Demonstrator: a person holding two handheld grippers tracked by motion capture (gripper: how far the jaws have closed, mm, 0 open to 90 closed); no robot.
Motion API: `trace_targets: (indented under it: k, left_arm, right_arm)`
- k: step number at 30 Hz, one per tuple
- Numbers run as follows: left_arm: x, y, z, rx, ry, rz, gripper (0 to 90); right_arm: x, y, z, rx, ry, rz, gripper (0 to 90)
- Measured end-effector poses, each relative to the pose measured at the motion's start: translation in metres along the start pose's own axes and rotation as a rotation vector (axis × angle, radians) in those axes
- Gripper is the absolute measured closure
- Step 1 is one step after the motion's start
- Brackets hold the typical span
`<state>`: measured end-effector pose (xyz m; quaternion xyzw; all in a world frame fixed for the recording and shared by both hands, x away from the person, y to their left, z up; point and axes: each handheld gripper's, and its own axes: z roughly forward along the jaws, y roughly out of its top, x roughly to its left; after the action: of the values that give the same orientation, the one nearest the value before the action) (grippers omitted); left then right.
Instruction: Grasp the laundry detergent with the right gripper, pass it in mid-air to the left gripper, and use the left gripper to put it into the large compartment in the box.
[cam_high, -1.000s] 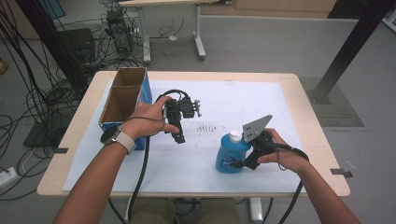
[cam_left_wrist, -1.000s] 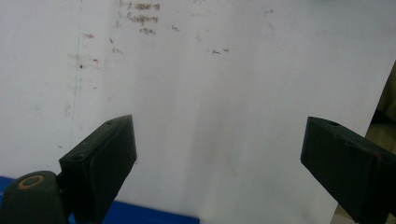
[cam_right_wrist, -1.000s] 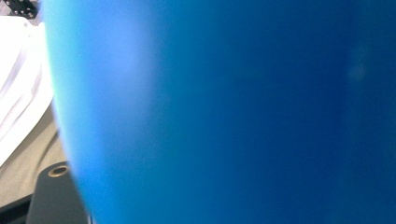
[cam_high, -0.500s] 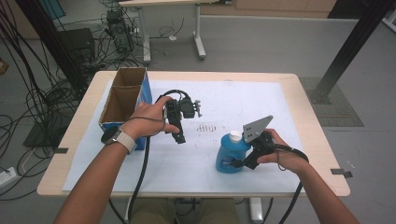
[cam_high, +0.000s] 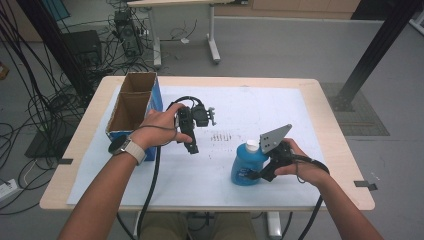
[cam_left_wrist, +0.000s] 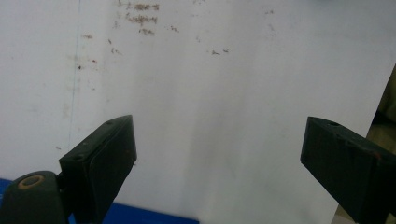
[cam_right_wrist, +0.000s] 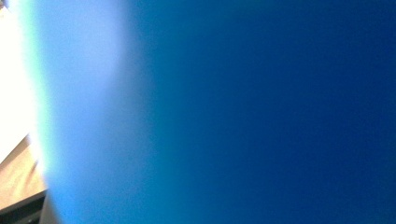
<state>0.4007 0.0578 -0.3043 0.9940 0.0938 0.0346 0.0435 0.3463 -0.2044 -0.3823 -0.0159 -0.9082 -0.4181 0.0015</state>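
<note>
Bottle (cam_high: 246, 167) — against right hand-held gripper (cam_high: 261, 172)

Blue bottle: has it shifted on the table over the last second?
No. The blue bottle stands at the same spot below the dark marks on the white sheet, with the right gripper against it.

No readable text, brand, number or sign anywhere. Dark label patch low on the blue bottle (cam_high: 248, 165) in the high view, too small to make out. Rows of small dark marks on the white sheet (cam_high: 260, 110) near mid-table, seen from above as dots and in the left gripper view (cam_left_wrist: 140, 18) as brownish smudges, not legible as letters. Blue side of the carton (cam_high: 131, 107) at the table's left, nothing legible on it. Right gripper view blurred blue, nothing legible.
</note>
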Motion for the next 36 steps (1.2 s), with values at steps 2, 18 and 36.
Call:
trace_targets:
  k: [2,18,36]
  left_arm:
    - [0.0,0.0002,0.0001,0.002,-0.001,-0.001,10.8]
    - [0.0003,-0.0002,0.0001,0.001,-0.001,-0.003,10.8]
    - [0.0003,0.001,0.0014,0.002,-0.004,0.0,10.9]
  right_arm:
    - [0.0001,-0.0003,0.0005,-0.004,0.002,-0.001,26.5]
    - [0.0009,-0.0016,0.0025,-0.018,0.004,-0.012,29.6]
    - [0.0015,-0.0056,0.0027,-0.027,0.001,-0.015,30.7]
